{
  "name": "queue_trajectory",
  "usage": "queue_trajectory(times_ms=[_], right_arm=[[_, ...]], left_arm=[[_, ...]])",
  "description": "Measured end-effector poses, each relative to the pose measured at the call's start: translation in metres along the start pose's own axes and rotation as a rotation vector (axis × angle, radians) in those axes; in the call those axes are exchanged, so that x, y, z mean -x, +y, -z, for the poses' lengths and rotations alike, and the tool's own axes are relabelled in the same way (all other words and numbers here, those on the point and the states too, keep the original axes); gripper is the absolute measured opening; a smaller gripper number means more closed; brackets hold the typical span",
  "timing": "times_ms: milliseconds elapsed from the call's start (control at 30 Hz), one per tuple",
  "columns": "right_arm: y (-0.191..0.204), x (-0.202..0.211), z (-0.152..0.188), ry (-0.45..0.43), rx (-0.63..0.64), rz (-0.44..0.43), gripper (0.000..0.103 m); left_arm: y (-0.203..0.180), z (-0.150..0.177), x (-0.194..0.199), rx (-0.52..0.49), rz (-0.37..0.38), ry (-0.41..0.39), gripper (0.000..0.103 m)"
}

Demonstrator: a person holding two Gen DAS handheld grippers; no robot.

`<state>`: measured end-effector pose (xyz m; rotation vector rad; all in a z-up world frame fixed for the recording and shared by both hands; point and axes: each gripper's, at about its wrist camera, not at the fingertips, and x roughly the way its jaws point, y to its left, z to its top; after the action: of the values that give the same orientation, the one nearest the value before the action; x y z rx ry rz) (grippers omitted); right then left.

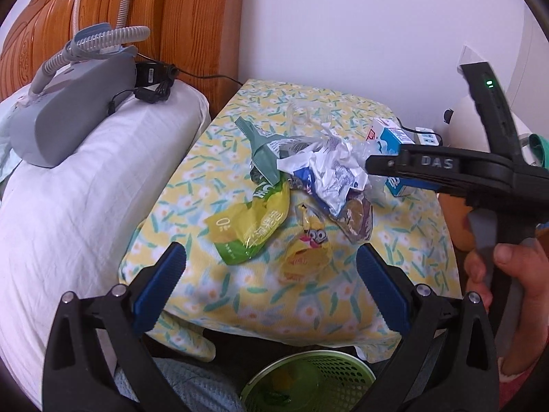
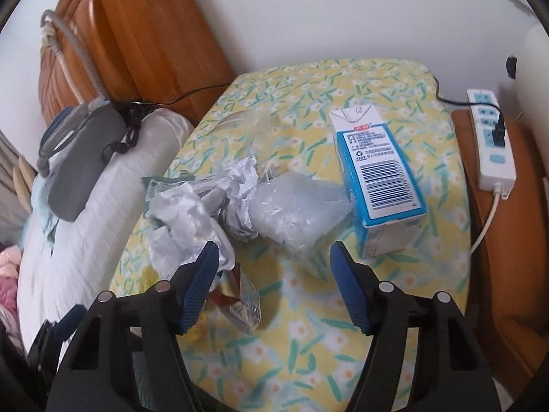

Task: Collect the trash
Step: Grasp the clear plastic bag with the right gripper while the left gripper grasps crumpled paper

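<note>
Trash lies in a pile on a stand covered by a yellow floral cloth (image 1: pixel 308 302). Nearest my open, empty left gripper (image 1: pixel 271 257) are a yellow minion wrapper (image 1: pixel 310 247) and a yellow-green snack bag (image 1: pixel 250 223). Behind them lie crumpled white paper (image 1: pixel 334 168), a green wrapper (image 1: pixel 262 151) and a blue-white milk carton (image 1: pixel 389 137). A green mesh bin (image 1: pixel 308 382) stands below the stand's front edge. My right gripper (image 2: pixel 274 254) is open and empty, just short of a clear crumpled plastic bag (image 2: pixel 295 206), with the carton (image 2: pixel 377 178) to its right and the paper (image 2: pixel 192 213) to its left.
A white pillow (image 1: pixel 85 189) with a grey breathing machine (image 1: pixel 72 110) and hose lies left, against a wooden headboard (image 1: pixel 171 17). A white power strip (image 2: pixel 490 144) sits on a brown surface right of the stand. A white wall is behind.
</note>
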<state>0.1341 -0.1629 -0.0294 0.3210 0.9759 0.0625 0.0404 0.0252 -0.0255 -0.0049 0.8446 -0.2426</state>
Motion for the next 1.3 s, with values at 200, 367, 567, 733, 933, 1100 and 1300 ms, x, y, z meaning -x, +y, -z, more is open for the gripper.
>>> queue_trajectory(times_ms=[200,367,567,733,933,1100,1300], right_arm=[[-0.007,-0.023,-0.007,0.006,-0.1,0.035,0.066],[-0.017,-0.031,-0.011,-0.001,-0.163,-0.018,0.049],[-0.019,-0.016,-0.012,-0.033,-0.154,-0.047,0.036],[-0.012,0.005,-0.009,-0.066,-0.105,-0.064,0.034],[-0.009,0.039,0.0,-0.131,-0.025,-0.007,0.034],[-0.026,0.06,0.008,-0.17,-0.023,0.044,0.035],[-0.04,0.063,0.012,-0.168,-0.021,0.048,0.035]], left_arm=[[0.001,-0.004,-0.009,-0.011,-0.012,-0.005,0.095],[0.003,-0.007,-0.013,-0.009,-0.011,-0.009,0.095],[0.003,-0.012,-0.019,0.005,0.0,-0.008,0.095],[-0.008,-0.019,-0.025,0.02,0.04,-0.002,0.095],[-0.024,-0.039,-0.046,0.094,0.095,0.044,0.095],[-0.036,-0.056,-0.072,0.161,0.09,0.099,0.094],[-0.047,-0.06,-0.095,0.148,0.046,0.135,0.083]])
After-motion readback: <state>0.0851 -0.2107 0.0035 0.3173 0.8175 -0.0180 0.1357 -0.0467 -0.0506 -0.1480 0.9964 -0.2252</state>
